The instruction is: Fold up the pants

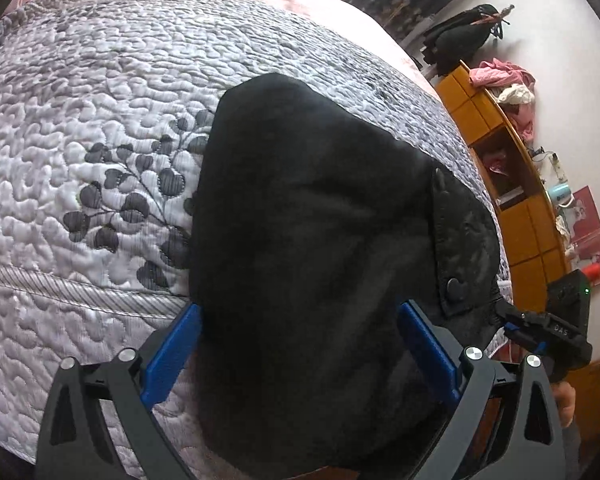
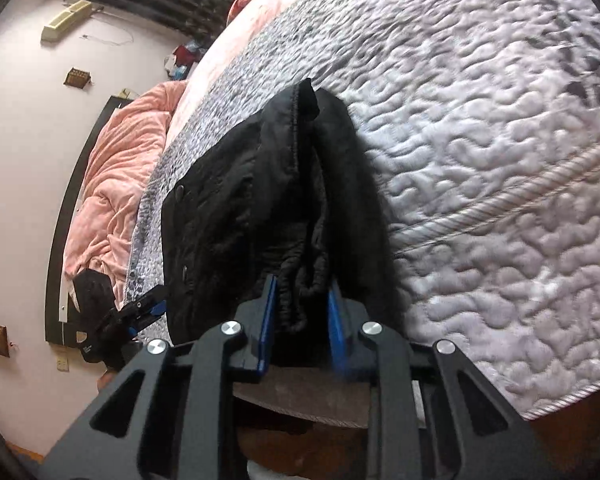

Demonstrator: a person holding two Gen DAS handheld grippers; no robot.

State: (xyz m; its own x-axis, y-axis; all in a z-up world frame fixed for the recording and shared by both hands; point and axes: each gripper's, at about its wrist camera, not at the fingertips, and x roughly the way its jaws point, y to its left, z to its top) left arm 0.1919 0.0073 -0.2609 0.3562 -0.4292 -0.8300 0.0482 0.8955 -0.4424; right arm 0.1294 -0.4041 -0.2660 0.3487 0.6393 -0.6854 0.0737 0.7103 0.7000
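Lying bunched near the edge of the bed (image 1: pixel 80 200), the black pants (image 1: pixel 300 220) rest on a grey quilted bedspread (image 2: pixel 480 160) printed with dark leaves. The left gripper (image 1: pixel 300 344) has its blue fingers (image 1: pixel 172 356) spread wide on either side of the cloth; whether they press it cannot be told. Further right, the right gripper (image 2: pixel 302 320) has its fingers (image 2: pixel 266 320) drawn close around a gathered, ribbed fold of the pants, apparently pinching it. The step in hand looks like gathering an edge for a fold; the next move likely calls for lifting that edge and laying it flat without dragging the rest. A pink blanket (image 2: pixel 116 184) lies beyond, and an orange shelf unit (image 1: pixel 512 168) stands along the pale wall at right.
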